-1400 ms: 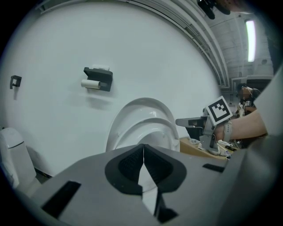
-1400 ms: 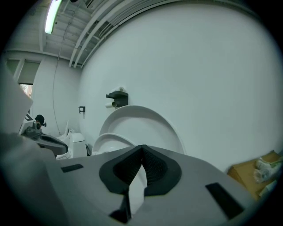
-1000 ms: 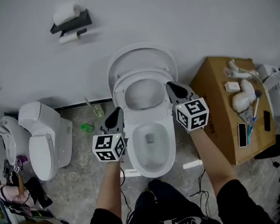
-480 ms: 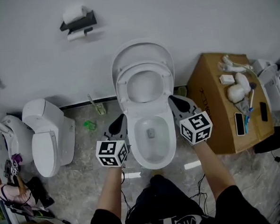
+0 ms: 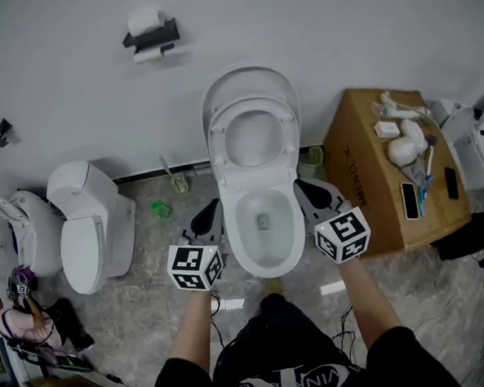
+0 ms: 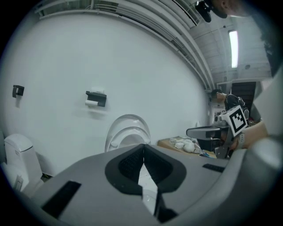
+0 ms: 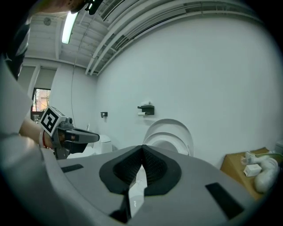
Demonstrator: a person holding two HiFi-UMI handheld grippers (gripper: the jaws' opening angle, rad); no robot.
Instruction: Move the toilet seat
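The white toilet stands in the middle of the head view, its bowl (image 5: 266,252) uncovered. The toilet seat (image 5: 251,108) is raised and leans against the upright lid (image 5: 249,75) at the wall. My left gripper (image 5: 208,216) is shut and empty beside the bowl's left flank. At the bowl's right flank my right gripper (image 5: 313,194) is also shut and empty. Neither touches the seat. In the left gripper view the closed jaws of the left gripper (image 6: 143,148) point toward the raised seat (image 6: 116,137). The right gripper (image 7: 142,150) faces the seat (image 7: 173,137) too.
A second toilet (image 5: 85,227) stands to the left, and another (image 5: 19,231) at the far left edge. A cardboard box (image 5: 363,161) with small items is close on the right. A paper holder (image 5: 152,32) hangs on the wall. A green bottle (image 5: 159,208) lies on the floor.
Both grippers have drawn back from the sides of the raised seat to the flanks of the bowl. The seat now stands flatter against the lid. Both stay shut.
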